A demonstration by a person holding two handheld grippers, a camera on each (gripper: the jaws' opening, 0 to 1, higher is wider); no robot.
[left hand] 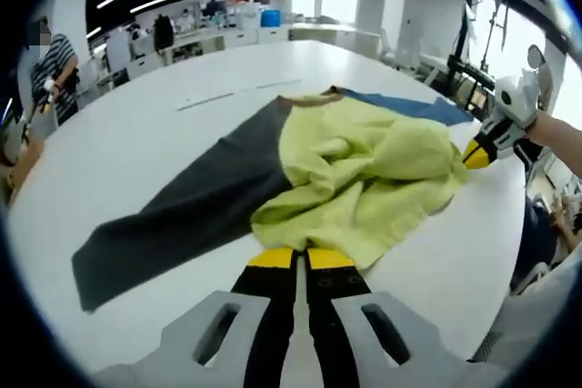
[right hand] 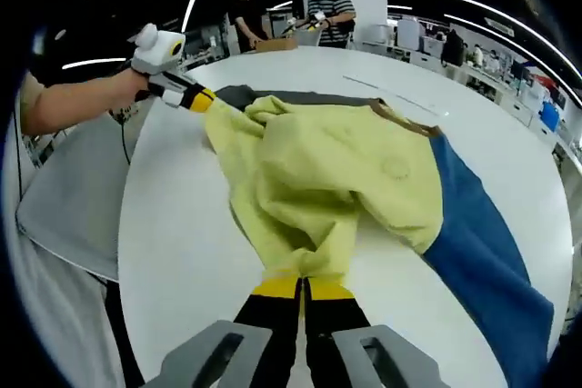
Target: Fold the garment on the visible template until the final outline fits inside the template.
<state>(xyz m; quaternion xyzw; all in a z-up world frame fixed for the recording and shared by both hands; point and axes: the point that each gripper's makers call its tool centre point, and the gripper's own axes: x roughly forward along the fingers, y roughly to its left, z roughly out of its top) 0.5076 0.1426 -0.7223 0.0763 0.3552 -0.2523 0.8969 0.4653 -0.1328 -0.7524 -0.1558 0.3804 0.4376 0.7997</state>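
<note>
Lying mid-fold across the white round table [left hand: 136, 134]: a soft colour-blocked garment [left hand: 364, 170] with a pale yellow body, one dark grey sleeve and one blue sleeve, a tan band at the neck. Yellow body bunched and heaped on itself, wrinkled, not yet flat; grey sleeve [left hand: 182, 206] stretched out long in the left gripper view, blue sleeve [right hand: 482, 252] trailing out toward the table edge in the right gripper view. No template outline to be made out under or around the cloth, so no telling how the heap sits against it. Judged early to middle of the work: body partly gathered, both sleeves not yet folded in, final flat outline not reached. Left gripper [left hand: 302, 259] with yellow-tipped black jaws closed together, pinching the near yellow edge of the garment, cloth touching and draped over the tips. Right gripper [right hand: 302, 286] likewise with jaws pressed together on a gathered yellow fold at the opposite edge. Each tool also visible in the other's view, clamped at the far edge of the yellow cloth. People standing at benches well beyond the table.
</note>
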